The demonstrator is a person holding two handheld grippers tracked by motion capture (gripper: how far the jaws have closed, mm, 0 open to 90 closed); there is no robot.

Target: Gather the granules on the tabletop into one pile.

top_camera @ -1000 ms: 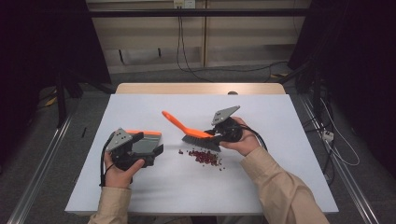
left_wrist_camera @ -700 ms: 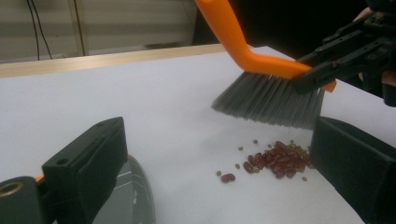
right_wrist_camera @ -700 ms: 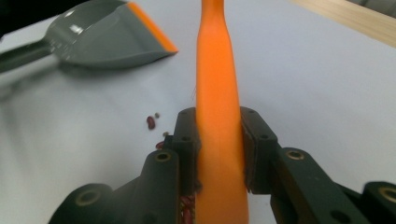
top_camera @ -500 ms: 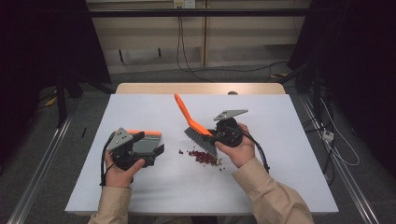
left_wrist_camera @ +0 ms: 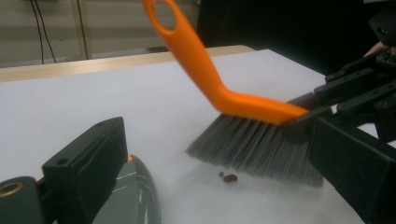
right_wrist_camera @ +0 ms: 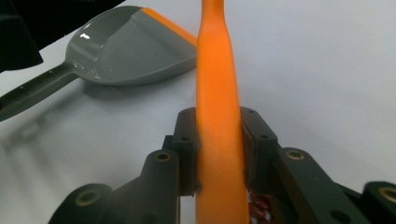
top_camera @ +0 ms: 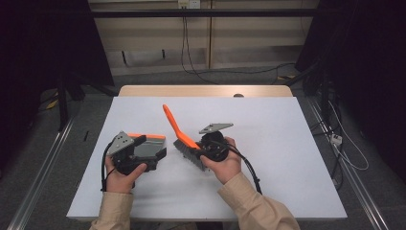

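White table (top_camera: 287, 143), dark room. Right gripper (right_wrist_camera: 218, 154) clamps brush (top_camera: 178, 134) mid-frame at its stiff, light orange back; bristles soft. Left gripper (top_camera: 143, 154) holds dustpan (right_wrist_camera: 126, 51).

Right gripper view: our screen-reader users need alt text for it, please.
Two black jaws clamp an orange brush handle that runs up the middle of the picture. Beyond it, at upper left, a grey dustpan with an orange edge lies on the white table.

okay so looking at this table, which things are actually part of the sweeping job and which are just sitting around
Part of the job:
- orange brush, clamped in the right gripper
- grey dustpan, handle toward the left gripper
- small dark red bits at the bristle tips
- white table being swept

Just lying about:
- cables on the floor behind the table
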